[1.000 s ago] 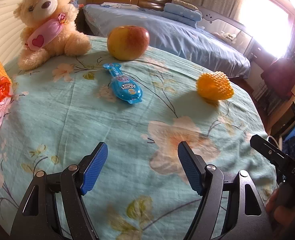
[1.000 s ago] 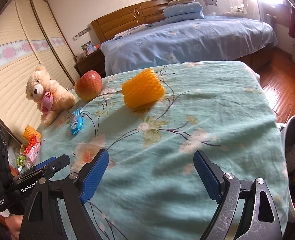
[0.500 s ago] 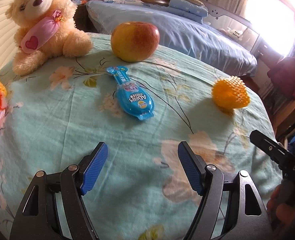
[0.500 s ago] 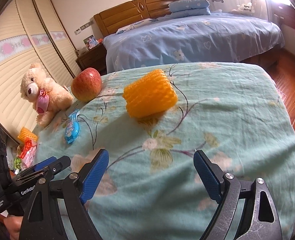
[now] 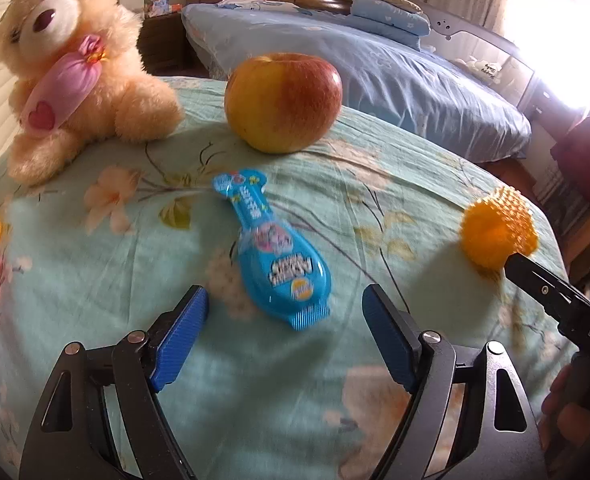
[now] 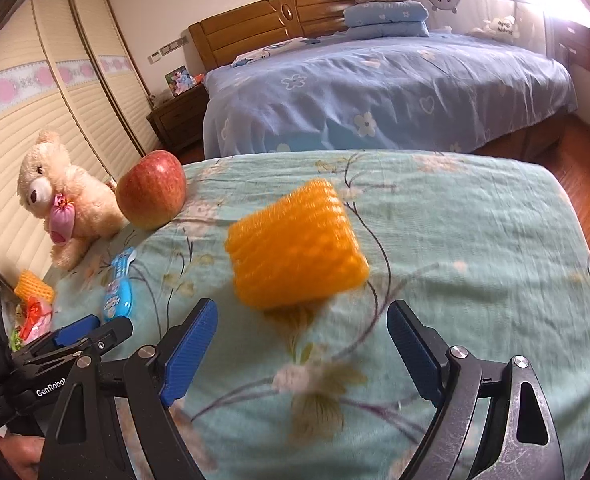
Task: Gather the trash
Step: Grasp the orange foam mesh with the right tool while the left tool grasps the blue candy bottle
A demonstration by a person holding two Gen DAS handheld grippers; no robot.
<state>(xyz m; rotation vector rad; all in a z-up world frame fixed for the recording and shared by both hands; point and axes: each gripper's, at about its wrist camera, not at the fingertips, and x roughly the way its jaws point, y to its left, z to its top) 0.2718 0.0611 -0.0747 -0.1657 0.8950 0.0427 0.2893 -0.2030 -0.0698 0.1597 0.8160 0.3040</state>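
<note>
Teddy bear [image 5: 71, 68] beside apple [image 5: 283, 102] on floral cloth [image 6: 475, 240], blue-sheeted bed [image 6: 375, 88] behind

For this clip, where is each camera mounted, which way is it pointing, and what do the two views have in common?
Left wrist: rides the left gripper, low over the floral cloth, facing the blue wrapper; its open blue fingers and, at the right edge, the other tool and a hand show.
Right wrist: rides the right gripper, facing the orange foam net and the bed beyond; its open fingers and the left tool show.
Shared: apple, teddy bear, wrapper, foam net.
</note>
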